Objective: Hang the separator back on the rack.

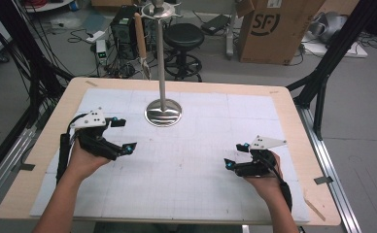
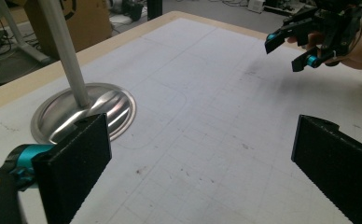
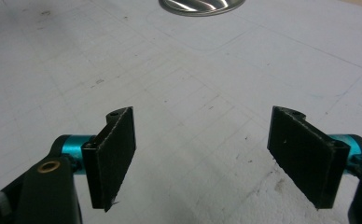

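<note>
A person holds both grippers low over a white gridded mat point(image 1: 196, 165). My left gripper point(image 1: 127, 135) is at the mat's left, open, with nothing between its jaws point(image 2: 202, 158). It points toward a metal stand's round base point(image 1: 163, 112) point(image 2: 83, 114), which lies just beyond its left jaw. My right gripper point(image 1: 235, 156) is at the mat's right, open and empty point(image 3: 202, 149), above bare mat. It also appears far off in the left gripper view point(image 2: 293, 44). The stand's pole point(image 1: 161, 58) rises from the base. A wooden-handled utensil point(image 1: 140, 39) hangs from its top.
The mat covers a wooden table point(image 1: 303, 126), whose rim shows all round. Beyond the far edge stand a black stool point(image 1: 183, 36), a cardboard box point(image 1: 274, 24) and a computer case point(image 1: 123, 31). Black frame legs point(image 1: 322, 77) flank the table.
</note>
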Motion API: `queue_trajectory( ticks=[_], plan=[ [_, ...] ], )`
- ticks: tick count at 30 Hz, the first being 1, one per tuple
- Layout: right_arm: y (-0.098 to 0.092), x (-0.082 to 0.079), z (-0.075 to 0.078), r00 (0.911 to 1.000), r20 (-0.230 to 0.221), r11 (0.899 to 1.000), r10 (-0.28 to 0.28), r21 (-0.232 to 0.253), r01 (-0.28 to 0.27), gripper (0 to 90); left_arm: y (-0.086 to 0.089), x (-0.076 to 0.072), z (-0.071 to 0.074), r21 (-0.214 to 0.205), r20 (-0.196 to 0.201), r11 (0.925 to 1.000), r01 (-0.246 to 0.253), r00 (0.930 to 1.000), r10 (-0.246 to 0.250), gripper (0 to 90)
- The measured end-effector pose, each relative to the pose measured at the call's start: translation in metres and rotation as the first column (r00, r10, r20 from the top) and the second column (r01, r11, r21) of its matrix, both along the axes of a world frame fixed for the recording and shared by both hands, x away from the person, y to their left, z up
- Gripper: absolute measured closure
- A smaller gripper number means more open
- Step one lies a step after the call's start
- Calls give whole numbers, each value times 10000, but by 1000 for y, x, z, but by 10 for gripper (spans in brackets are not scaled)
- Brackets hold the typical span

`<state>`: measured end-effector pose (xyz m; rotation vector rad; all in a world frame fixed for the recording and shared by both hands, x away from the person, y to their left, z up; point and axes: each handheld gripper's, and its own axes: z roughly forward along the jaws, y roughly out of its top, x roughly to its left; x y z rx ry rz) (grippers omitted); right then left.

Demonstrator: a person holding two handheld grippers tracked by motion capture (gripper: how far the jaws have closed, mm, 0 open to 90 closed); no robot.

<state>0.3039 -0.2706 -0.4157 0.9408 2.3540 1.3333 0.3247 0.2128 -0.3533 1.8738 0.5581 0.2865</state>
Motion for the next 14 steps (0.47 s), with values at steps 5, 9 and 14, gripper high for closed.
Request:
queue_trajectory(
  ticks=[5, 9, 14],
  plan=[
    [-1, 0, 1, 10000, 35, 10000, -49, 83, 49, 225, 0, 0, 0, 59, 1, 10000, -10, 10000, 10, 54],
    [-2, 0, 1, 10000, 41, 10000, -33, 73, 33, 225, 0, 0, -1, 59, -34, 10000, -33, 10000, 33, 54],
    [-1, 0, 1, 10000, 50, 10000, -43, 72, 42, 224, 1, 0, -1, 77, -49, 10000, -57, 10000, 57, 54]
  ],
)
